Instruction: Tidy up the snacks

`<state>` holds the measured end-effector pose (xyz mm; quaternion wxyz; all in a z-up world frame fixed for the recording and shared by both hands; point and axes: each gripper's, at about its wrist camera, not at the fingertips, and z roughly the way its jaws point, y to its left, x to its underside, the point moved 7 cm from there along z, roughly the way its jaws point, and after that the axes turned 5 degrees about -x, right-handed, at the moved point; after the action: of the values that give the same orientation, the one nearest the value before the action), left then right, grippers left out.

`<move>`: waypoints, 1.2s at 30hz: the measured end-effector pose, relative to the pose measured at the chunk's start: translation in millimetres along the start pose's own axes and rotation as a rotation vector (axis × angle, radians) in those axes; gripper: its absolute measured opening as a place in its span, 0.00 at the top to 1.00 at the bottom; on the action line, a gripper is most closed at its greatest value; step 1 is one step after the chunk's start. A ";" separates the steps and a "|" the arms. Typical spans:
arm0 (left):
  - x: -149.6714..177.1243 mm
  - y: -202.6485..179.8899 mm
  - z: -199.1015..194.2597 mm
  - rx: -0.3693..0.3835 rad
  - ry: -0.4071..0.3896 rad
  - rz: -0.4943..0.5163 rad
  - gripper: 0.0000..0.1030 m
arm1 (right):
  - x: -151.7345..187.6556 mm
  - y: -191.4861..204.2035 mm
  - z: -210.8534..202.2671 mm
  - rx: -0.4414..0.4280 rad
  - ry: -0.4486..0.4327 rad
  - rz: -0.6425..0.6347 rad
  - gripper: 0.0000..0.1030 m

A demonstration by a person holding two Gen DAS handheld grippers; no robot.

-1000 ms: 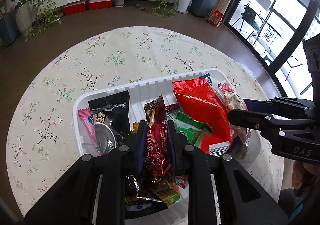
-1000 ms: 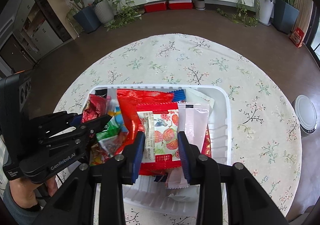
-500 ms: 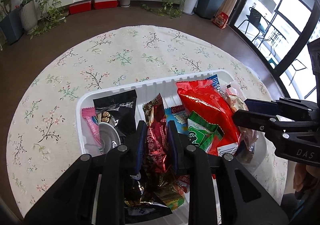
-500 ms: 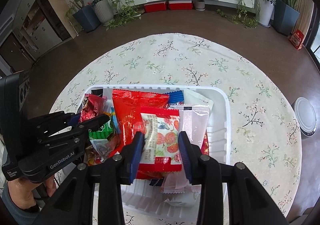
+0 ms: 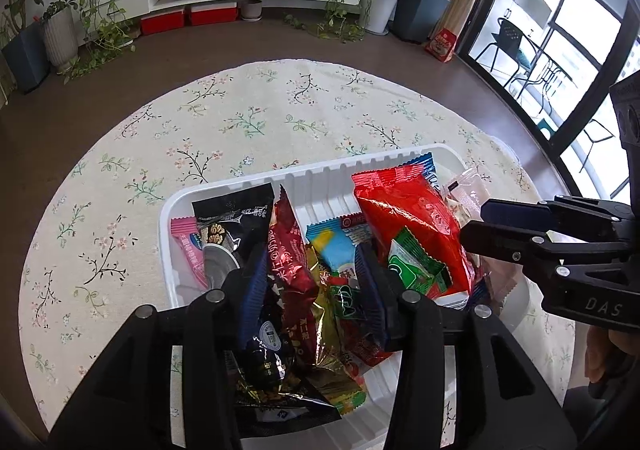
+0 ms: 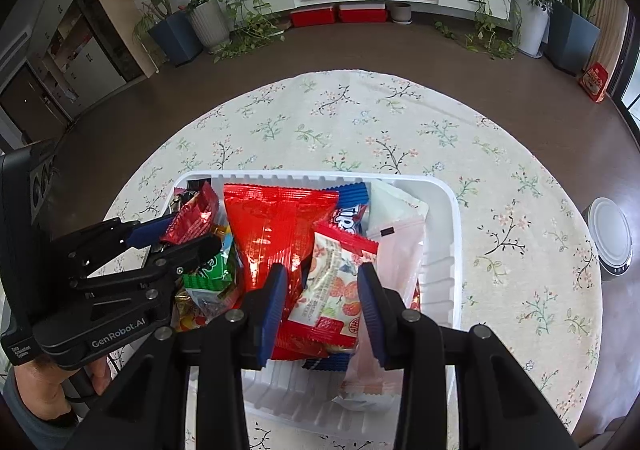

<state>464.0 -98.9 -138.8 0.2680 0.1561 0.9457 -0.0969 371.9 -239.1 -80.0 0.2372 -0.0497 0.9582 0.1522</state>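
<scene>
As the left gripper [image 5: 310, 290] fingers spread off the dark red foil packet [image 5: 290, 262], it could topple in the white plastic tray [image 5: 224, 186], while the right gripper [image 6: 318, 310] fingers pinch a strawberry-print white packet [image 6: 334, 286] whose slick wrapper may slip.

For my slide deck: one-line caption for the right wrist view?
Right gripper straddles a strawberry-print packet in the white tray of snacks.

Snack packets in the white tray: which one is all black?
The black packet at the tray's far left corner. It has a nut picture and leans beside the pink packet; the other packets are red, green, blue or whitish.
</scene>
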 end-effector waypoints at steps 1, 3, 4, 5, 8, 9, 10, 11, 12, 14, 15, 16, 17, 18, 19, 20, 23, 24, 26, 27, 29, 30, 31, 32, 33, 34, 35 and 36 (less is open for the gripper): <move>-0.1 0.5 -0.3 -0.001 -0.002 0.000 0.59 | 0.0 0.0 0.2 0.000 0.000 0.000 0.61; 0.7 0.3 -2.6 -0.001 -0.008 -0.001 0.55 | -0.2 -0.2 -0.4 0.001 -0.001 0.000 0.61; 0.8 0.2 -4.3 0.000 -0.013 -0.003 0.53 | -0.1 -0.5 -0.6 0.004 -0.003 -0.001 0.61; 1.0 -0.4 -6.4 0.005 -0.019 -0.004 0.48 | -0.2 -0.6 -1.6 0.005 -0.006 -0.002 0.61; 1.7 -2.8 -13.1 -0.004 -0.036 0.001 0.42 | -1.9 -0.7 -5.4 0.016 -0.020 0.001 0.48; 1.8 -3.7 -14.5 -0.005 -0.040 0.000 0.39 | -2.4 -0.6 -6.7 0.018 -0.025 0.003 0.46; 2.4 -3.9 -15.7 -0.003 -0.040 -0.002 0.38 | -2.8 -0.3 -7.9 0.018 -0.028 0.002 0.46; 3.2 -4.2 -16.6 -0.004 -0.041 -0.004 0.36 | -2.8 0.7 -8.7 0.018 -0.029 0.000 0.46; 4.2 -4.8 -17.3 -0.007 -0.042 -0.003 0.36 | -2.7 1.4 -9.4 0.018 -0.030 -0.002 0.46; 6.4 -6.4 -19.1 -0.010 -0.043 -0.001 0.35 | -2.4 2.3 -10.9 0.022 -0.032 -0.006 0.46; 7.8 -6.3 -20.1 -0.011 -0.044 0.000 0.32 | -2.0 2.2 -12.0 0.024 -0.034 -0.006 0.46; 8.9 -6.9 -21.5 -0.012 -0.045 -0.001 0.30 | -1.8 2.2 -13.0 0.025 -0.037 -0.005 0.45; 9.8 -7.0 -23.3 -0.012 -0.048 -0.002 0.28 | -1.5 1.9 -14.0 0.026 -0.038 -0.004 0.45; 10.9 -6.7 -25.3 -0.014 -0.050 -0.004 0.27 | -1.0 1.6 -15.5 0.027 -0.041 -0.002 0.44; 11.8 -6.7 -27.3 -0.014 -0.052 -0.008 0.27 | -0.7 1.2 -17.1 0.027 -0.044 0.000 0.44; 12.5 -6.6 -28.9 -0.014 -0.056 -0.011 0.27 | -0.6 0.9 -18.8 0.028 -0.047 0.004 0.41; 15.2 -8.1 -35.3 -0.021 -0.067 -0.015 0.15 | -0.9 1.0 -24.4 0.032 -0.061 0.007 0.38; 16.3 -8.8 -38.1 -0.021 -0.071 -0.017 0.10 | -1.0 1.4 -26.2 0.032 -0.065 0.007 0.37; 17.8 -9.5 -44.8 -0.022 -0.086 -0.021 0.09 | -0.3 2.0 -29.2 0.030 -0.071 0.010 0.33; 18.3 -10.0 -48.6 -0.028 -0.095 -0.024 0.03 | -0.2 2.3 -31.1 0.030 -0.077 0.012 0.32; 18.9 -11.3 -57.2 -0.029 -0.117 -0.024 0.00 | 0.9 2.3 -36.4 0.026 -0.092 0.020 0.31; 19.5 -12.4 -62.3 -0.036 -0.130 -0.023 0.00 | 1.6 2.2 -39.8 0.024 -0.101 0.026 0.29; 20.0 -13.1 -68.0 -0.045 -0.143 -0.022 0.00 | 2.1 2.2 -42.5 0.023 -0.108 0.029 0.29; 20.7 -14.1 -74.1 -0.052 -0.158 -0.019 0.00 | 2.9 2.4 -46.6 0.020 -0.120 0.034 0.28; 22.1 -16.2 -80.9 -0.052 -0.176 -0.016 0.00 | 4.4 3.2 -50.6 0.017 -0.132 0.037 0.26; 23.5 -18.5 -88.1 -0.054 -0.195 -0.012 0.00 | 6.1 3.7 -55.5 0.015 -0.145 0.040 0.25; 27.1 -20.9 -96.8 -0.067 -0.218 -0.008 0.00 | 8.6 4.3 -61.2 0.017 -0.158 0.038 0.24; 29.9 -21.8 -103.4 -0.087 -0.228 -0.008 0.00 | 10.4 4.9 -65.7 0.021 -0.170 0.036 0.23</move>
<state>383.0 -84.3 -66.1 0.3800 0.1285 0.9130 -0.0742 333.0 -255.4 -28.3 0.3156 -0.0166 0.9368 0.1501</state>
